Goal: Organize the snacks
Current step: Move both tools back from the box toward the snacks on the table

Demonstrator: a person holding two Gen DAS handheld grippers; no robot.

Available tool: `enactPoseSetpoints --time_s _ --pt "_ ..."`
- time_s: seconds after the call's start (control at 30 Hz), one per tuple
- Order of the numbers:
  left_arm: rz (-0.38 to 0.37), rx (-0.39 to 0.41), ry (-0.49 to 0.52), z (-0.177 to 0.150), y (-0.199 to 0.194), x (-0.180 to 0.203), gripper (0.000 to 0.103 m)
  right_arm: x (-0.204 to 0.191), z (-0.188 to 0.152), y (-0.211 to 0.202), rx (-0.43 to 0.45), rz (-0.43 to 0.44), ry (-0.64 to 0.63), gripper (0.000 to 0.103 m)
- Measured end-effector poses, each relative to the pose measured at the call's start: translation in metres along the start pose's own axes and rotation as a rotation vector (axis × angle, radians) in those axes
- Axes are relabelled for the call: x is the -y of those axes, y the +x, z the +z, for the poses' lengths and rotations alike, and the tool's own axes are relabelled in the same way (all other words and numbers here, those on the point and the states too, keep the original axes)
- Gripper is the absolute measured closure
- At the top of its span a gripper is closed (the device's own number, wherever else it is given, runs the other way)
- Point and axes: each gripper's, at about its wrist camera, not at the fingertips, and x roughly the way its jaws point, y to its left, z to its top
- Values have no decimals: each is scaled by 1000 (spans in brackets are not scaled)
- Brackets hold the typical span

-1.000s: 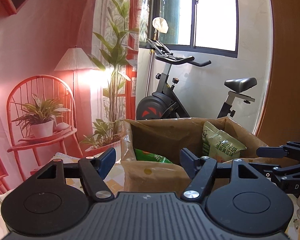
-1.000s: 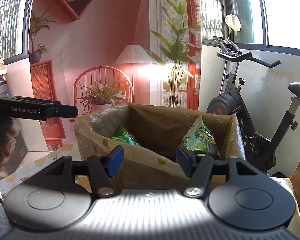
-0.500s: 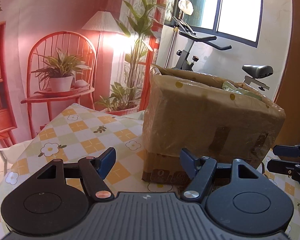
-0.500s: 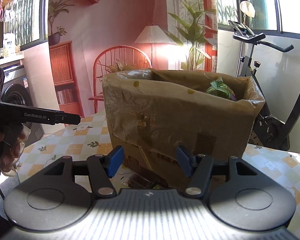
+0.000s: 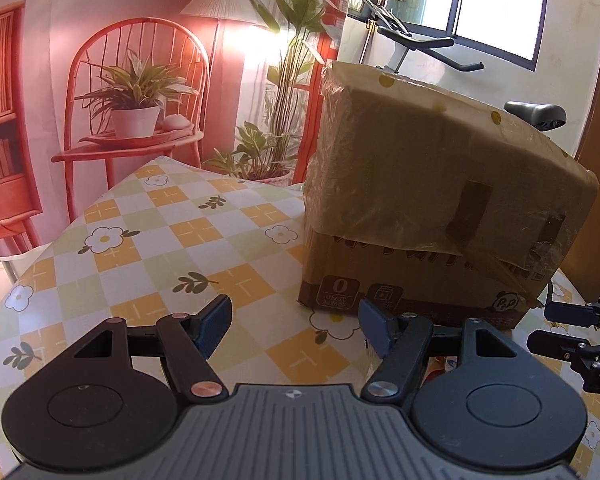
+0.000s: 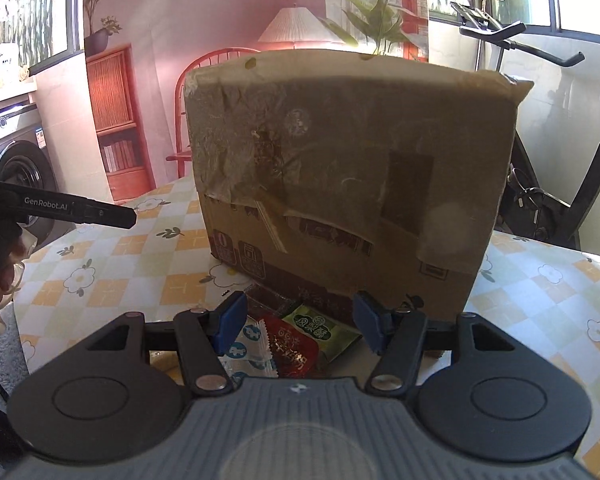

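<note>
Between the right claw [image 6: 298,328] fingers, spread apart and gripping nothing, lie snack sachets: red [image 6: 290,348], green [image 6: 320,330], white-blue [image 6: 246,350]. Left claw [image 5: 294,326] is likewise open and empty over the checked worktop [image 5: 160,240]. Taped cardboard box [image 6: 348,168] stands just behind the sachets.

"GenRobot.AI" on left tongs [image 6: 112,216]; "0" on box [image 5: 342,285]

Tall box blocked the way ahead; open bench lay to its left.

A cardboard box [image 6: 348,176] stood on the checked bench [image 5: 160,240], filling the view ahead of both tongs. Small snack packets [image 6: 292,340] lay on the bench just before the box, under the right tongs [image 6: 300,322]. Left of the box the bench was bare, beneath the left tongs [image 5: 296,328].
</note>
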Motion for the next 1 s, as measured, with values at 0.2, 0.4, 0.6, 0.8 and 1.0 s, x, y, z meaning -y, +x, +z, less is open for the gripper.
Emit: enactPoseSetpoints --time_s 0.2,0.4,0.6,0.8,1.0 --pt "-1 -12 13 -11 -1 6 31 11 -20 6 -29 -12 41 41" --pt "-19 -34 28 -16 5 15 32 13 -28 16 -57 -24 45 41" --pt "-36 -60 44 -23 13 20 32 17 -20 38 -91 -51 55 42" --pt "-51 -82 63 -33 17 25 32 11 -20 50 -134 -95 -5 42" --pt "-66 -103 72 -40 21 26 32 -17 -32 48 -166 -44 -85 46"
